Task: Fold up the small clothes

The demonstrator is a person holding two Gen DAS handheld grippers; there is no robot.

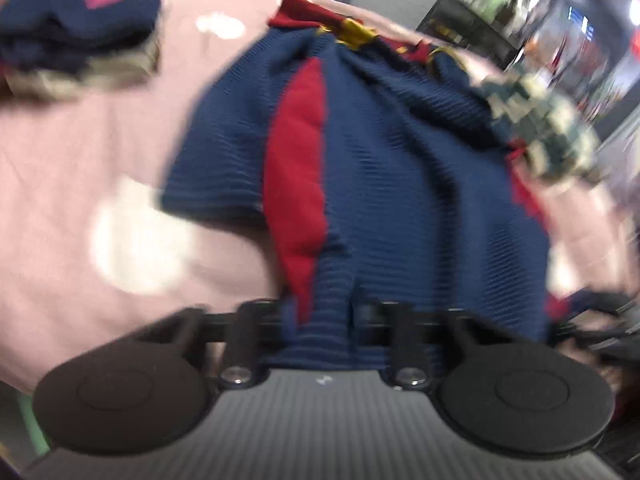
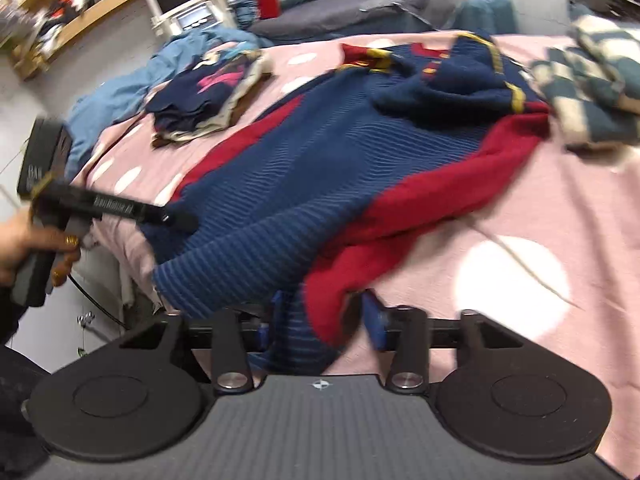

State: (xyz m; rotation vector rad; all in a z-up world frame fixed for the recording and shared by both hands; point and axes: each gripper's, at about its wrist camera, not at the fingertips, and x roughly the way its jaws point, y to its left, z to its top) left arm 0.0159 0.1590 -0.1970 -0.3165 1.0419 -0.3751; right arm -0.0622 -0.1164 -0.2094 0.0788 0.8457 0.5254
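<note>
My left gripper (image 1: 320,316) is closed on the near hem of the jersey (image 1: 384,168); ribbed navy cloth is bunched between the fingers (image 1: 289,312). My right gripper (image 2: 322,312) is closed on the same hem further along, at the red side panel, with cloth pinched between its fingers (image 2: 372,320).

The jersey lies on the bed (image 2: 560,200), on a pink spotted cover. Its long axis runs away from both grippers: hem at my fingers, collar and crumpled sleeves at the far end. Both hands are equally near; each holds one corner of the hem. In my judgement the coming fold carries the hem forward over the body toward the collar.

Obstructions: the far end is rumpled, with a sleeve folded over the chest, so the fold may land unevenly. A checked garment (image 2: 592,80) lies just beside the jersey's far right shoulder. A stack (image 2: 200,100) of folded clothes sits to the far left, apart from the jersey. The left gripper is visible at the bed's near left edge in the right wrist view.
</note>
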